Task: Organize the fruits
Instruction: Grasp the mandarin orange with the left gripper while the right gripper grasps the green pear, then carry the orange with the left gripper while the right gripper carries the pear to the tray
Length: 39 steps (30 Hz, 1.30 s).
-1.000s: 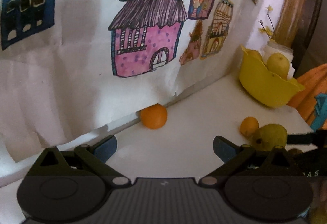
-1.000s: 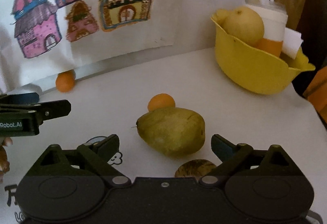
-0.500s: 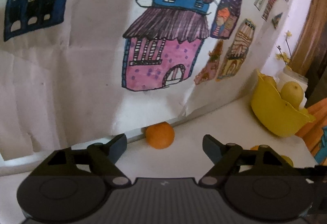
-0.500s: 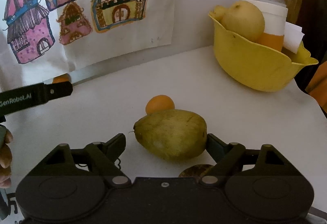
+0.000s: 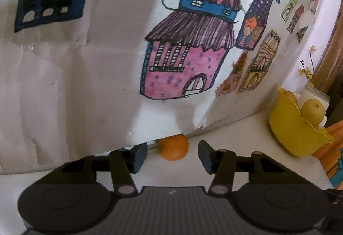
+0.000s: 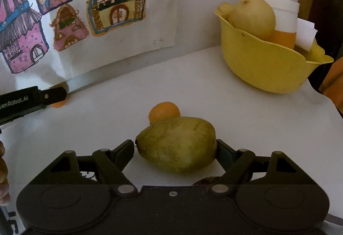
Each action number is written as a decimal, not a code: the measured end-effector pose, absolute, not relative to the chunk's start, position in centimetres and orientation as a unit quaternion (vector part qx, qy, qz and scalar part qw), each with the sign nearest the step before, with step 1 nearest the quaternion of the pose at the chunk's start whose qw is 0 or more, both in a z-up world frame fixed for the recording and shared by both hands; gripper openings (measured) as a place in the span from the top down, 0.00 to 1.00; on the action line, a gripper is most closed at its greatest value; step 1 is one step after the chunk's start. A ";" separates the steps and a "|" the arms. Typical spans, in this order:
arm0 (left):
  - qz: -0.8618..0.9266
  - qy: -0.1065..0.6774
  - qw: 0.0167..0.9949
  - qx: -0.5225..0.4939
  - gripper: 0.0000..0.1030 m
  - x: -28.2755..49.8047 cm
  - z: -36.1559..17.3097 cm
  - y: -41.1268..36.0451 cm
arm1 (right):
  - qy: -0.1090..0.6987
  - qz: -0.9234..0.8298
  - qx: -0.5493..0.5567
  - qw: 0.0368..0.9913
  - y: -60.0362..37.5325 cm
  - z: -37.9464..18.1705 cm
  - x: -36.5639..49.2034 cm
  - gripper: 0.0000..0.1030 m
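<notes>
Fingers (image 6: 223, 149) around pear (image 6: 178, 145); right view only

Soft, dim daylight fills both views, colours muted and slightly grainy. A broad grey shadow falls across the white paper sheet with painted houses (image 5: 103, 68) in the left wrist view. The fisheye bends the wall drawings hard toward dark rounded corners. The glossy yellow plastic bowl (image 6: 261, 68) shows gentle sheen; the white tabletop (image 6: 214, 102) looks evenly lit, with fine detail soft.
</notes>
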<state>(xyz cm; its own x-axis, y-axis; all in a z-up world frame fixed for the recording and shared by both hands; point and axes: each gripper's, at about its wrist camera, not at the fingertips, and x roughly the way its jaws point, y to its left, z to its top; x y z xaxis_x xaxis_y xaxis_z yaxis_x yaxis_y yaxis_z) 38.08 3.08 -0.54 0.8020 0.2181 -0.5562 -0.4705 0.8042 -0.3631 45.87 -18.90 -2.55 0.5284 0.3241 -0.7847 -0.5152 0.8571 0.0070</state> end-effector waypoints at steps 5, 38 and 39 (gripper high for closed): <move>0.191 0.254 0.910 -0.266 0.64 38.1 -0.7 3.4 | 0.422 0.232 -0.115 0.869 -18.9 -2.6 46.2 0.25; 0.048 0.276 0.938 -0.203 0.70 30.8 -0.4 3.0 | 0.382 0.302 -0.080 0.870 -20.3 -0.8 40.0 0.28; 0.045 0.274 0.939 -0.201 0.70 30.6 -0.2 2.8 | 0.379 0.302 -0.076 0.871 -20.7 -0.5 39.5 0.28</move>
